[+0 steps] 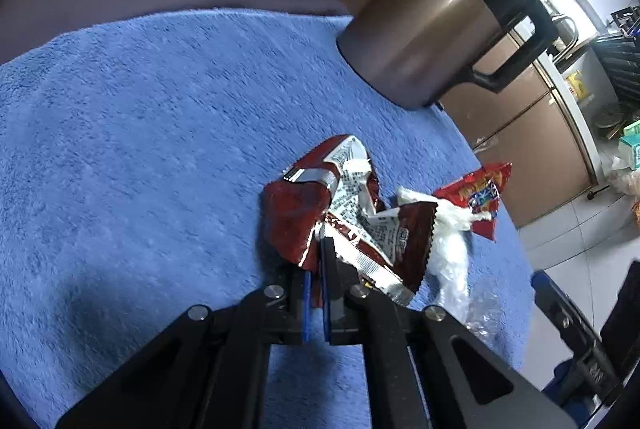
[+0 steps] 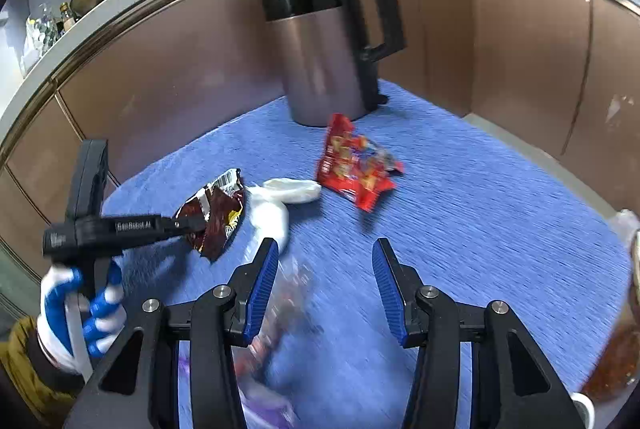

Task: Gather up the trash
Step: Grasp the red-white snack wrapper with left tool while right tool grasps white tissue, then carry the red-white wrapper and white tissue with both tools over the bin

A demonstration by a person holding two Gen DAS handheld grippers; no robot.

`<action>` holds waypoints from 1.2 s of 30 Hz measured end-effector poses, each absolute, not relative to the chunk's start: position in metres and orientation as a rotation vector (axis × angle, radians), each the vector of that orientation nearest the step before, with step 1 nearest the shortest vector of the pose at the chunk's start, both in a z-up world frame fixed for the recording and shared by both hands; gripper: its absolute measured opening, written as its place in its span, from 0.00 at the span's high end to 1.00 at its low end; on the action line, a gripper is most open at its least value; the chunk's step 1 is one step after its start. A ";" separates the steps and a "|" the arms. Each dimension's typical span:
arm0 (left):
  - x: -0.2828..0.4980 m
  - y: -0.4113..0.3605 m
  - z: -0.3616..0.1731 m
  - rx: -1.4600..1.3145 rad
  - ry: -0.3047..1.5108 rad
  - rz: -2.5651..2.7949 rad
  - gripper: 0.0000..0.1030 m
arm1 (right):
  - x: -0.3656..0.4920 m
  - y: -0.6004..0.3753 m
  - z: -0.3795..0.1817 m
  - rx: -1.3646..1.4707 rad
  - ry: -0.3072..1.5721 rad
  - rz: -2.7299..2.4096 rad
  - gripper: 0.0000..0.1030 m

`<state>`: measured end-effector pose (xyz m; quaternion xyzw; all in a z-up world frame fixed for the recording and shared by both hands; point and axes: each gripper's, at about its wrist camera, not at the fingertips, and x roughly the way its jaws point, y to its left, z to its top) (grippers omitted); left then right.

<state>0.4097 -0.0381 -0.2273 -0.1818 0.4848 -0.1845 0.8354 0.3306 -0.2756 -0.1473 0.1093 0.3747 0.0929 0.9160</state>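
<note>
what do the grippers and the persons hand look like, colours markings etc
Both are matte black linkage frames with silver pivot bolts and ribbed blue pads on the fingers. The left gripper has a pistol-style black handle and white "GenRobot.AI" lettering along its body. The hand holding it wears a white glove with blue patches, above a mustard-brown sleeve. The right gripper shows no lettering. No cables are visible.

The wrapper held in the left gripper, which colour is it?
Dark red-brown with silver foil and white printed panels; the wrapper shows best in the left wrist view, pinched by the left gripper.

On the towel (image 2: 460, 189), the kettle (image 2: 320, 69) stands behind the snack packet (image 2: 352, 169) and tissue (image 2: 280, 201).
</note>
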 end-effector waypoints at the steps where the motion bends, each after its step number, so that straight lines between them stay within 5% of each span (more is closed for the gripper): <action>1: 0.409 -0.037 -0.228 -0.387 1.016 -0.397 0.97 | 0.339 -0.272 -0.148 0.230 0.777 0.200 0.53; 17: 0.400 -0.032 -0.233 -0.383 0.946 -0.450 0.98 | 0.434 -0.248 -0.187 0.593 0.955 0.265 0.45; 18: 0.400 -0.032 -0.232 -0.383 0.944 -0.452 0.97 | 0.437 -0.249 -0.190 0.607 0.963 0.253 0.47; 21: 0.397 -0.031 -0.231 -0.382 0.941 -0.458 0.98 | 0.444 -0.250 -0.197 0.650 0.978 0.218 0.79; 24: 0.395 -0.030 -0.231 -0.383 0.938 -0.462 0.97 | 0.447 -0.253 -0.199 0.682 0.963 0.201 0.91; 36: 0.382 -0.032 -0.223 -0.342 0.920 -0.436 0.98 | 0.393 -0.239 -0.128 0.534 0.773 0.319 0.95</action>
